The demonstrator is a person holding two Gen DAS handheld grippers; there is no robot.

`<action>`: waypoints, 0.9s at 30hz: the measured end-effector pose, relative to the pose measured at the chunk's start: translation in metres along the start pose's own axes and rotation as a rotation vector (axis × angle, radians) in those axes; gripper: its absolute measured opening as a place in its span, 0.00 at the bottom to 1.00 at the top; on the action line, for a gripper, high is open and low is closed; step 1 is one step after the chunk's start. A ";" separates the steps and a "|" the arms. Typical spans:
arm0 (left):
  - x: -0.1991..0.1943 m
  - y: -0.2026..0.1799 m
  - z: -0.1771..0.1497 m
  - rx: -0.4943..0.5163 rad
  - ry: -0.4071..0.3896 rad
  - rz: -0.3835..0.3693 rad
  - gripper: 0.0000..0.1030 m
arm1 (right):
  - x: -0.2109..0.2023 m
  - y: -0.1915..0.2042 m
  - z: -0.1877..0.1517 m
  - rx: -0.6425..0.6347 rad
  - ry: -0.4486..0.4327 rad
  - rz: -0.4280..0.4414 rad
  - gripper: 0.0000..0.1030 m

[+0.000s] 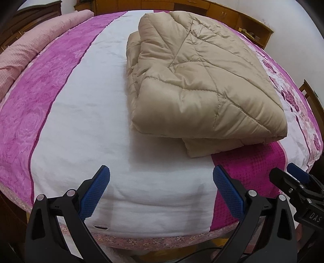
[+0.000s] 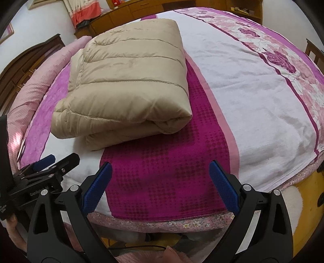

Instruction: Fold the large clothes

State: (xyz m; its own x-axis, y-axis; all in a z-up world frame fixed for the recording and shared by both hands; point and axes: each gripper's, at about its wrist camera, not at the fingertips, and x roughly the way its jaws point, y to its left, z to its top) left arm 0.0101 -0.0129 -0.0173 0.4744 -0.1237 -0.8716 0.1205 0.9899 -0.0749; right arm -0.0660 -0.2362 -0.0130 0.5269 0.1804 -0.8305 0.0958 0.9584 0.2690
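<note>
A beige quilted padded garment [image 1: 202, 76] lies folded into a thick rectangular bundle on the bed, also seen in the right wrist view as the bundle [image 2: 125, 81]. My left gripper [image 1: 162, 182] hovers open over the white stripe near the bed's front edge, well short of the bundle. My right gripper [image 2: 160, 178] is open above the magenta patterned strip [image 2: 162, 157], in front of the bundle's near right corner. Neither gripper holds anything. Each gripper shows at the edge of the other's view: right gripper [image 1: 291, 178], left gripper [image 2: 56, 161].
The bedspread [image 1: 81, 121] has white, pink and magenta floral stripes. A rolled pink blanket [image 1: 30, 44] lies along the left side. Wooden cabinets [image 1: 232, 14] line the far wall, with a dark wooden headboard [image 2: 30, 60] at left. A person's hand [image 2: 178, 257] shows at the bottom.
</note>
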 end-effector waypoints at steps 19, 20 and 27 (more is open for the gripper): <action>0.001 -0.001 -0.003 0.006 0.010 0.009 0.94 | 0.001 -0.001 -0.003 0.006 0.009 0.001 0.93; 0.001 -0.001 -0.002 0.007 0.011 0.009 0.94 | 0.001 -0.001 -0.003 0.006 0.010 0.001 0.93; 0.002 -0.001 -0.002 0.006 0.016 0.011 0.94 | 0.001 0.000 -0.003 0.006 0.012 0.001 0.93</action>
State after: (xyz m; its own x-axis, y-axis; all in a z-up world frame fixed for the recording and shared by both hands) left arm 0.0090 -0.0143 -0.0204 0.4621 -0.1113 -0.8798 0.1203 0.9908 -0.0622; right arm -0.0681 -0.2349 -0.0159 0.5167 0.1841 -0.8361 0.1006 0.9568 0.2728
